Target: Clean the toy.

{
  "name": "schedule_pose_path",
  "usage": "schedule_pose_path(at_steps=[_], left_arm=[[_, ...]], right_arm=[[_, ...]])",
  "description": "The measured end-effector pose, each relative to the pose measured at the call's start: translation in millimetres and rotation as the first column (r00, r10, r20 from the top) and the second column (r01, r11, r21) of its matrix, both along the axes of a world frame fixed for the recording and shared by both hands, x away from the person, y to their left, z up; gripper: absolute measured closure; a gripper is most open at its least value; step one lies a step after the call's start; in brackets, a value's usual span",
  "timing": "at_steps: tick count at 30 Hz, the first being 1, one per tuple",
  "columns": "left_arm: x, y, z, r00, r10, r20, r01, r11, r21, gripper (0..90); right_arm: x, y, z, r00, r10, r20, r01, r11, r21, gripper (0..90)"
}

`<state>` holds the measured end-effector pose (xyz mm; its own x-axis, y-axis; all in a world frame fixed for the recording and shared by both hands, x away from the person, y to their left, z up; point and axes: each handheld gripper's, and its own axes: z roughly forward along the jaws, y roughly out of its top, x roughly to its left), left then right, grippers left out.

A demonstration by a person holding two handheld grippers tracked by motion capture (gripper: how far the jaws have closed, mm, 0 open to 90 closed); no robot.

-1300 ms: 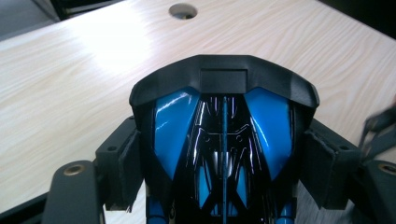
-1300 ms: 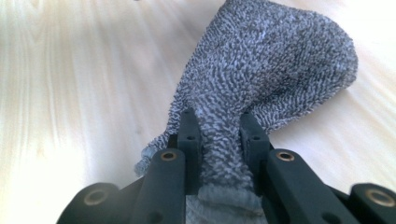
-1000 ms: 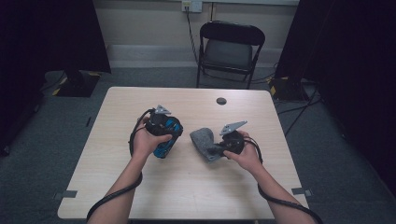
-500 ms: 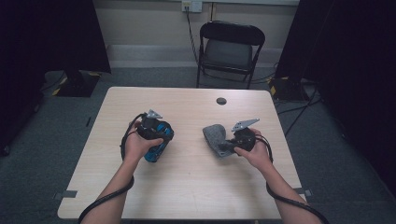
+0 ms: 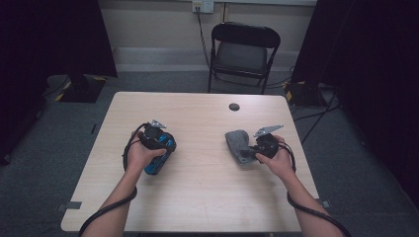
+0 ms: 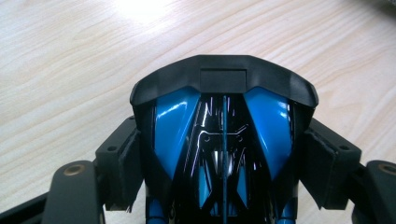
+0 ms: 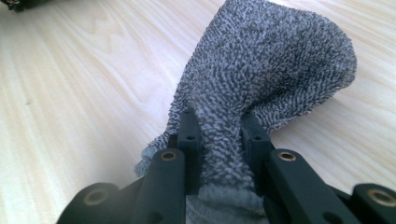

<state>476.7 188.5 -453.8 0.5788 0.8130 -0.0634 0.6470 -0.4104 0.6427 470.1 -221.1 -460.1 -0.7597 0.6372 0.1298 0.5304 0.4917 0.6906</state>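
L gripper (image 6: 224, 182) clamps the glossy blue-and-black plastic toy car (image 6: 223, 126), R gripper (image 7: 223, 140) pinches the fuzzy grey knit cloth (image 7: 266, 70). Imo cloth could slip out bc only a fold's caught.

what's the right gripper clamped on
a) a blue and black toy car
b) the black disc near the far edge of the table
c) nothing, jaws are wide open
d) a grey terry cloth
d: in the right gripper view the two black jaws of the right gripper pinch a fold of the grey terry cloth, and the high view shows that cloth at the right gripper.
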Motion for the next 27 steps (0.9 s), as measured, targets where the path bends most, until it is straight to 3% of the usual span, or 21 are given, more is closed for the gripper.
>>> schedule_pose_path(at_steps=[15,25,27], left_arm=[[11.9,-4.3,-20.7,0.9986,0.046,-0.026,-0.046,0.9989,0.009,25.3],[11.8,-9.3,-28.7,0.9993,0.032,-0.019,-0.031,0.9990,0.033,25.1],[11.7,-9.9,-30.6,0.9996,0.021,-0.020,-0.020,0.9989,0.043,25.0]], right_arm=[[3.5,-10.2,-15.1,0.9987,-0.049,-0.009,0.049,0.999,0.017,70.7],[2.9,-13.0,-18.8,0.9965,-0.083,-0.005,0.083,0.996,0.030,59.9],[2.7,-13.4,-18.2,0.9961,-0.088,-0.004,0.088,0.996,0.033,53.4]])
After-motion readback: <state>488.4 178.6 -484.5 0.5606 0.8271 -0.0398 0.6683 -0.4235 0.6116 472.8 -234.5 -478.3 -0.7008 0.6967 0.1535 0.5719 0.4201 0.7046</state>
